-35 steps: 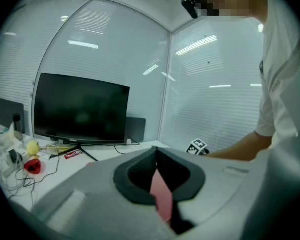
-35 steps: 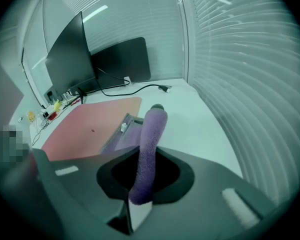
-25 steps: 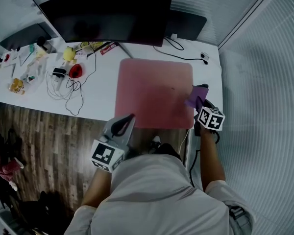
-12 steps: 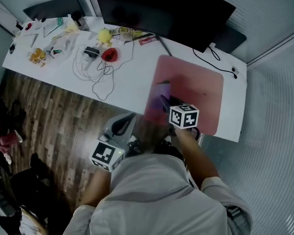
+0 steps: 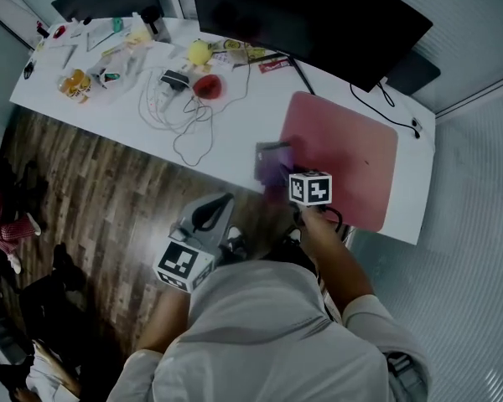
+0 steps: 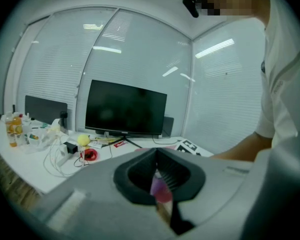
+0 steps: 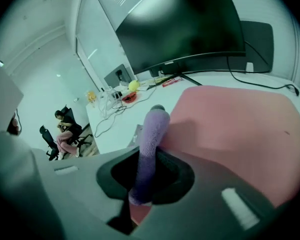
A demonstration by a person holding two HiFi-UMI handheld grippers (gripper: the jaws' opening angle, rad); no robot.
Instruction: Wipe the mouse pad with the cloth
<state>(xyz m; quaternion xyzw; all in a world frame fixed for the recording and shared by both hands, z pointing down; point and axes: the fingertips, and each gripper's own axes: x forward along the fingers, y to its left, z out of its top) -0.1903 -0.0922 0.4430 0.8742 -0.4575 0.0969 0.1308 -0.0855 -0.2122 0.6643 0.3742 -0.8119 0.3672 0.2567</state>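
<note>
A pink mouse pad (image 5: 348, 157) lies on the white desk (image 5: 235, 141) in front of the monitor. My right gripper (image 5: 278, 172) is shut on a purple cloth (image 5: 272, 162), which rests at the pad's left edge and partly on the bare desk. In the right gripper view the cloth (image 7: 151, 134) runs up between the jaws of my right gripper (image 7: 147, 156), with the mouse pad (image 7: 235, 129) spreading to the right. My left gripper (image 5: 211, 210) hangs off the desk's front edge over the floor, shut and holding nothing. In its own view my left gripper (image 6: 157, 153) points toward the desk.
A large dark monitor (image 5: 310, 15) stands behind the pad. White cables (image 5: 180, 115), a red object (image 5: 206, 85), a yellow object (image 5: 199, 53) and small bottles (image 5: 74, 82) crowd the desk's left half. Wood floor (image 5: 92, 199) lies below. A seated person (image 7: 65, 134) is far off.
My right gripper has dragged the cloth from the pad's right edge across the pad to its left edge. The left gripper has stayed where it was.
</note>
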